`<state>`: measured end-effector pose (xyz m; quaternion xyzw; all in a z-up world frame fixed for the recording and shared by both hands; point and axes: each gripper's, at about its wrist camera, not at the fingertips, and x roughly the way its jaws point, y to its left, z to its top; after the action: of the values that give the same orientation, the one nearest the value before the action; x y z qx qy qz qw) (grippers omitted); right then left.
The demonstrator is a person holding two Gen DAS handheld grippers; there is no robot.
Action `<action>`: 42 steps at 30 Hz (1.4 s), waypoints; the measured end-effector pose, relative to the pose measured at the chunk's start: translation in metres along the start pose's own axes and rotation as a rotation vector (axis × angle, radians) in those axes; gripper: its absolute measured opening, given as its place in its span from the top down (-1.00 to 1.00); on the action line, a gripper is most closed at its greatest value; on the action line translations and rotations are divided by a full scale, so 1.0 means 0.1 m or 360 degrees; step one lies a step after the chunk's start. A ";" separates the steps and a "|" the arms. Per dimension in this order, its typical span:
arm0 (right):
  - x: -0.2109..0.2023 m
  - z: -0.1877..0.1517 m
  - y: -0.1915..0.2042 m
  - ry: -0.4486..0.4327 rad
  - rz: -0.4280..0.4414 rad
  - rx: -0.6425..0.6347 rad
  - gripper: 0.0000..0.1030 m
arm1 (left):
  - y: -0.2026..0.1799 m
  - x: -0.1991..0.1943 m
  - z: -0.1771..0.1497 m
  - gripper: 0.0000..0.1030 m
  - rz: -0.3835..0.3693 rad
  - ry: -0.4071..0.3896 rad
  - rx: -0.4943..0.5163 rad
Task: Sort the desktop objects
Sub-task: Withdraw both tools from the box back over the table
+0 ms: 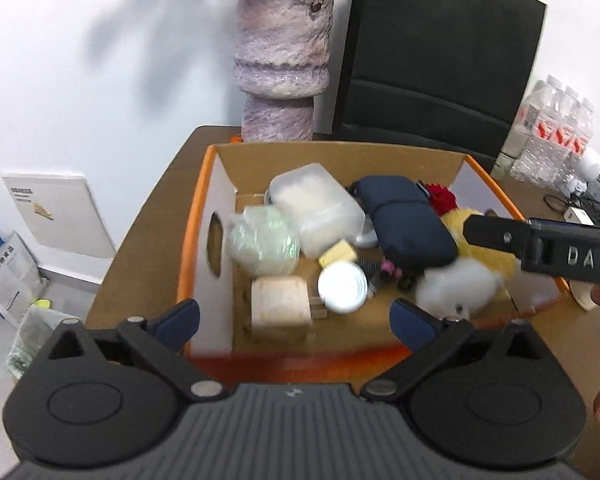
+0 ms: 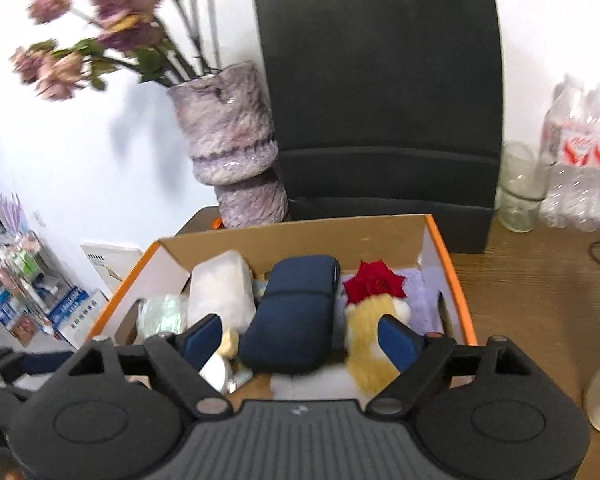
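Navy fabric pouch (image 2: 296,312) lies mid-box in the orange-edged cardboard box (image 1: 220,152) on the counter, between a frosted plastic container (image 1: 316,208) at left and a yellow plush toy (image 2: 372,344) at right. It looks soft and light; pinch across its narrow width. Left gripper (image 1: 296,318) and right gripper (image 2: 300,338) both stand wide open, holding nothing.

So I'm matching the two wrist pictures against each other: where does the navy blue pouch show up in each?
Left wrist view: navy blue pouch lies right of centre in the cardboard box, behind the white round lid.
Right wrist view: pouch at centre, in line between the open tongs.
Shared landmark: the purple vase behind the box.
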<state>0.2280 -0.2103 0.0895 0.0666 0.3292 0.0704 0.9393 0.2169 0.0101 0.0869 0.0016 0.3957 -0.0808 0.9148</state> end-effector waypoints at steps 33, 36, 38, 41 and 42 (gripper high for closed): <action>-1.30 -2.15 0.19 0.0147 -0.0073 -0.0143 -0.73 | -0.40 -1.24 -2.16 -1.00 0.0213 -0.0237 -0.0057; -1.36 -2.21 0.20 0.0143 -0.0082 -0.0158 -0.73 | -0.42 -1.25 -2.22 -1.00 0.0205 -0.0223 -0.0058; -1.40 -2.24 0.20 0.0142 -0.0092 -0.0173 -0.73 | -0.43 -1.25 -2.24 -1.00 0.0193 -0.0218 -0.0057; -1.44 -2.28 0.22 0.0139 -0.0086 -0.0183 -0.74 | -0.46 -1.27 -2.28 -1.00 0.0188 -0.0211 -0.0050; -1.45 -2.29 0.22 0.0138 -0.0082 -0.0185 -0.73 | -0.47 -1.26 -2.29 -1.00 0.0180 -0.0205 -0.0044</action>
<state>-0.0302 -0.1959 0.0042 0.0002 0.3664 0.0680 0.9280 -0.0411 -0.0022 0.0238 0.0063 0.3365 -0.0235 0.9414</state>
